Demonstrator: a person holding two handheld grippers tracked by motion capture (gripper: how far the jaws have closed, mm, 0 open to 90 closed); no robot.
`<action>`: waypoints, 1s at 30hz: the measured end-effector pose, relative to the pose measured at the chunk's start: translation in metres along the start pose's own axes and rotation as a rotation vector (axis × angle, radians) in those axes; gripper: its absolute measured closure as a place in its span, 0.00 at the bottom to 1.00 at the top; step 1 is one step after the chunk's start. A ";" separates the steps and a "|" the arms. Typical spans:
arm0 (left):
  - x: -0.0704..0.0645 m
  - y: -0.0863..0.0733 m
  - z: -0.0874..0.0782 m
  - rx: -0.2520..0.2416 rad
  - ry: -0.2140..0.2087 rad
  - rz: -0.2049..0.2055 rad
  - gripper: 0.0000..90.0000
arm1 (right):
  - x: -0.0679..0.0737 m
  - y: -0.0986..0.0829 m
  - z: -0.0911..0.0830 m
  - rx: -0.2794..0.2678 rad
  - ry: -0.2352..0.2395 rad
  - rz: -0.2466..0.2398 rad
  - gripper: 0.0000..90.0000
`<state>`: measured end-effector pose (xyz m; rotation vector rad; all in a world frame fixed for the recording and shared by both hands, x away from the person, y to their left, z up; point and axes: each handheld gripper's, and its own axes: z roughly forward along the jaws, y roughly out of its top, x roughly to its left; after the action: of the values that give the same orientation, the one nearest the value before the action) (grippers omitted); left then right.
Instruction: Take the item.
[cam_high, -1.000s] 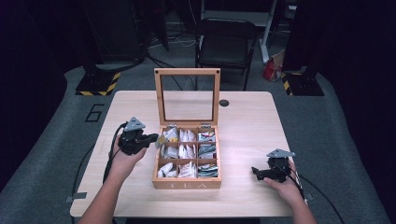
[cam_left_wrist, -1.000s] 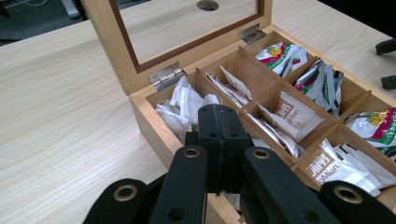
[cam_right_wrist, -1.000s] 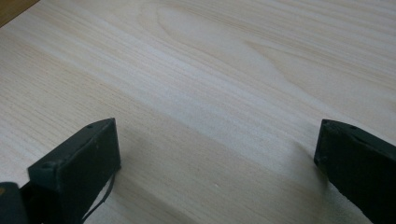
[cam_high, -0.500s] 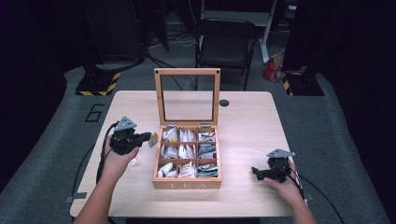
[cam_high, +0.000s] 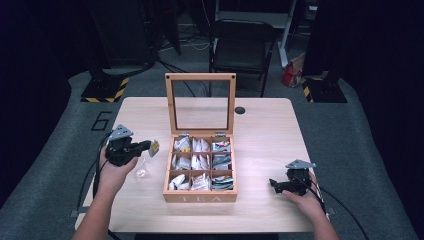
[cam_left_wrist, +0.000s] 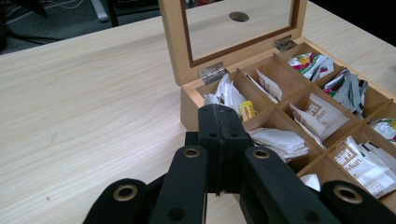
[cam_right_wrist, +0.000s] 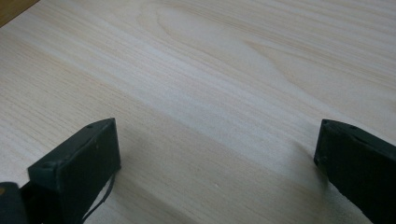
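A wooden tea box (cam_high: 200, 197) stands mid-table, its glass lid (cam_high: 201, 105) upright and its compartments full of tea bags (cam_high: 200, 161). Left of the box, my left gripper (cam_high: 148, 147) is shut on a small tea bag (cam_high: 154, 147); a pale, see-through blob (cam_high: 141, 172) lies just below it. In the left gripper view the jaws (cam_left_wrist: 219, 112) are pressed together before the box's near corner (cam_left_wrist: 189, 105), with a yellow label (cam_left_wrist: 247, 110) at their tip. My right gripper (cam_high: 274, 184) rests open on the table at the front right, with bare wood between its jaws (cam_right_wrist: 215, 140).
A round black cable hole (cam_high: 240, 110) sits in the table behind the box. A black chair (cam_high: 242, 47) stands beyond the table's far edge. Cables trail from both grippers over the table's front edge. Bare wood (cam_high: 265, 140) lies to the right of the box.
My left gripper has drawn back leftwards from the box's left column, with a tea bag in its jaws. The right gripper has stayed put.
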<state>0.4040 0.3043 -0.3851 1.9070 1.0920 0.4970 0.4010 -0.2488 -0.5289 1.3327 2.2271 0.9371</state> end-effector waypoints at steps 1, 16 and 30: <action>0.003 0.000 -0.003 0.001 0.003 -0.001 1.00 | 0.000 0.000 0.000 0.000 0.000 0.000 0.00; 0.016 -0.005 -0.019 -0.022 0.040 -0.029 1.00 | 0.000 0.000 0.000 0.000 0.000 0.000 0.00; 0.026 -0.018 -0.028 -0.014 0.064 -0.049 1.00 | 0.000 0.000 0.000 0.000 0.000 0.000 0.00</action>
<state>0.3901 0.3439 -0.3861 1.8593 1.1710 0.5402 0.4010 -0.2487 -0.5289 1.3332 2.2268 0.9373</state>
